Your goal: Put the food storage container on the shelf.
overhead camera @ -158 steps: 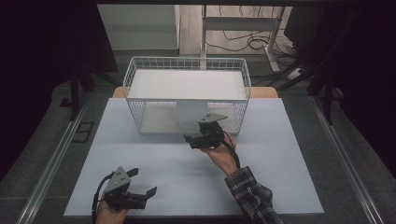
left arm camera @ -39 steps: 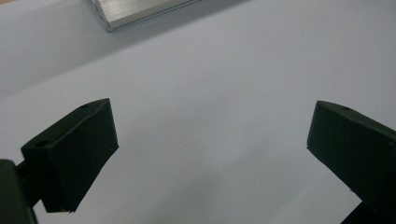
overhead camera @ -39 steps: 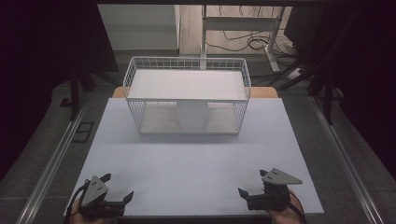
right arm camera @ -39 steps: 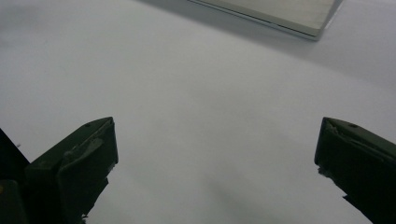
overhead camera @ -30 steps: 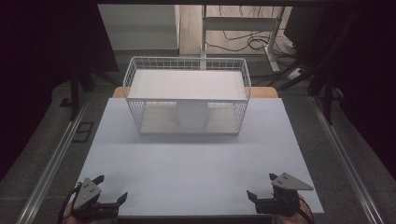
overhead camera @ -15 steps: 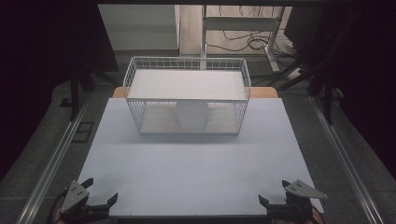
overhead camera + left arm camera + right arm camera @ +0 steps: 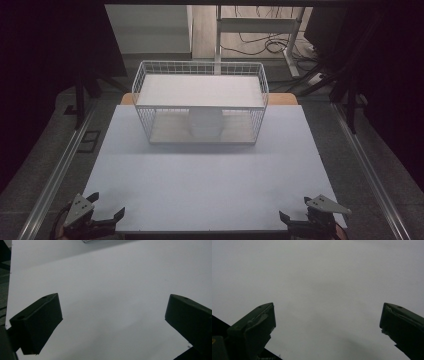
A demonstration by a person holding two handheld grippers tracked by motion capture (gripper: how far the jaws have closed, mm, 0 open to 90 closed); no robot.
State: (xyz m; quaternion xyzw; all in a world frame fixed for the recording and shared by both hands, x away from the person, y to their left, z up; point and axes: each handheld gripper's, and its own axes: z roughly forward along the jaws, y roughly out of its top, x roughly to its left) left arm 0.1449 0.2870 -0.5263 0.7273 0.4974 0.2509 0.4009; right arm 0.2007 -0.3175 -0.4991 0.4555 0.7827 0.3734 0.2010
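A white wire basket (image 7: 200, 86) stands at the far middle of the white table (image 7: 210, 175), with a white board lying across its top. Under that board, inside the basket, sits a white rounded object (image 7: 205, 124). My left gripper (image 7: 106, 205) is at the near left corner of the table, open and holding nothing. My right gripper (image 7: 294, 209) is at the near right corner, also open and holding nothing. In the left gripper view the left gripper (image 7: 112, 315) has its jaws wide apart over bare table. The right gripper (image 7: 327, 320) stands the same way in its own view.
The table's front edge runs just beneath both grippers. Metal rails (image 7: 55, 175) flank the table on either side. A corner of the basket (image 7: 90, 241) peeks in at the top of the left gripper view. Cables and desk legs (image 7: 260, 30) lie beyond the table.
The right gripper has drawn back from the basket's front to the near right corner. The left gripper has slid back to the near left corner. Both kept retreating over the last second.
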